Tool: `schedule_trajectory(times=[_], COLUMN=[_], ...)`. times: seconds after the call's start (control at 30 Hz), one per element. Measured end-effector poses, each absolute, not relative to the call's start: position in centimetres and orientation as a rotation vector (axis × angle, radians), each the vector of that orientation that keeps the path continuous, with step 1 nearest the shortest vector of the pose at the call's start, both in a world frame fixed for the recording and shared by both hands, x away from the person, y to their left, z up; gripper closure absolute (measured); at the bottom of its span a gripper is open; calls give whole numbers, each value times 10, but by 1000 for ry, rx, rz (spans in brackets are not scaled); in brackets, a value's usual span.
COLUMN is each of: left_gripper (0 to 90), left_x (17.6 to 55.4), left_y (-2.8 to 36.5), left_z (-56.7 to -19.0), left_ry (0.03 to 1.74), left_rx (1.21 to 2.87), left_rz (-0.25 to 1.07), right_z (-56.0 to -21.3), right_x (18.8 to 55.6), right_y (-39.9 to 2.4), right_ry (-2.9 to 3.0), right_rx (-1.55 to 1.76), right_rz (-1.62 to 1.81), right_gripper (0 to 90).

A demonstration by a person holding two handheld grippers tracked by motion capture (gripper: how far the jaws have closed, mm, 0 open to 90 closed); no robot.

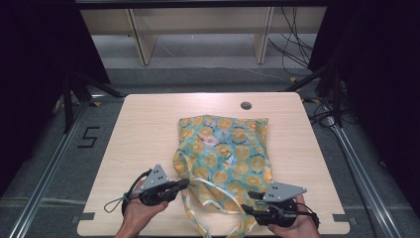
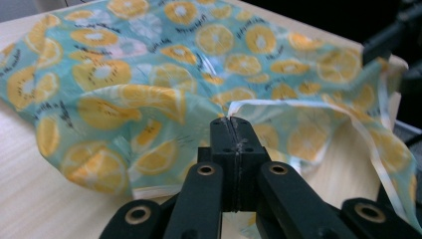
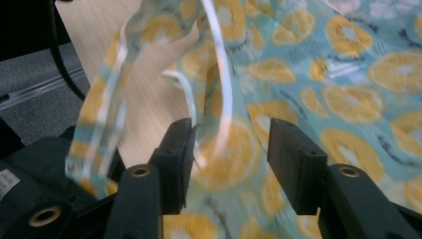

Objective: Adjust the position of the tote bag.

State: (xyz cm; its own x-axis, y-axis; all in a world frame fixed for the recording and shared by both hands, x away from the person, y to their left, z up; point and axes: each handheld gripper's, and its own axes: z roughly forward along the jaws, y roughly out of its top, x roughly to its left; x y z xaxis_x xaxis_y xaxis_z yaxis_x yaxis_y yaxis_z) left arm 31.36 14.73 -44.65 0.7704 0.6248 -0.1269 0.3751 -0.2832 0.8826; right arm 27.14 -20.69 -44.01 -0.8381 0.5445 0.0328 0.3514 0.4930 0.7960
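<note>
High view: a fruit-print bag [image 1: 225,153] lies flat on the wooden table [image 1: 143,129], its mouth and handles toward the person's edge. The left gripper [image 1: 184,184] is at the near-left corner of the mouth; the right gripper [image 1: 250,202] sits at the near-right hem, beside a handle strap [image 1: 194,214] that trails off the table edge. The bag looks limp and flat — no bulge that would suggest contents, though its inside is hidden from here.

Left gripper view: the jaws are pressed together, pinching the white-trimmed rim of the bag [image 2: 249,107] at the tips. The fabric rises a little toward the pinch, so one layer of the mouth appears lifted; a bare strip of table [image 2: 323,164] shows beyond the rim. Nothing is visible inside the opening.

Right gripper view: the jaws stand apart, with printed fabric [image 3: 229,154] and a white strap [image 3: 221,74] lying between them, the pads not pressing on either. The picture is blurred.

Judgement: the work looks like opening or spreading the bag. One side is gripped — the right-hand grip is not yet made, and the mouth is barely parted.
</note>
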Motion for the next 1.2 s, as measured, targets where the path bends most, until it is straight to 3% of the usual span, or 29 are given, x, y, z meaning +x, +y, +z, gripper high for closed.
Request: schedule_trajectory(times=[0.3,0.57,0.97,1.07,1.13,1.2], left_gripper=[892,892,892,892,892,892], left_x=[342,363,374,375,375,375], left_y=[153,150,143,141,140,141], left_z=[-435,-431,-412,-409,-409,-407], left_ry=[797,834,807,800,797,797], left_rx=[1856,1822,1774,1768,1765,1768], left_rz=[286,245,240,235,237,241], right_z=[-442,-453,-453,-451,-451,-450], right_x=[256,252,300,309,315,320], right_y=[-226,-215,-186,-176,-174,-176], right_ry=[2552,2552,2463,2464,2488,2484], right_rx=[706,638,827,863,850,859], right_rz=[1223,1219,1267,1283,1270,1251], right_gripper=[425,361,304,390,611,751])
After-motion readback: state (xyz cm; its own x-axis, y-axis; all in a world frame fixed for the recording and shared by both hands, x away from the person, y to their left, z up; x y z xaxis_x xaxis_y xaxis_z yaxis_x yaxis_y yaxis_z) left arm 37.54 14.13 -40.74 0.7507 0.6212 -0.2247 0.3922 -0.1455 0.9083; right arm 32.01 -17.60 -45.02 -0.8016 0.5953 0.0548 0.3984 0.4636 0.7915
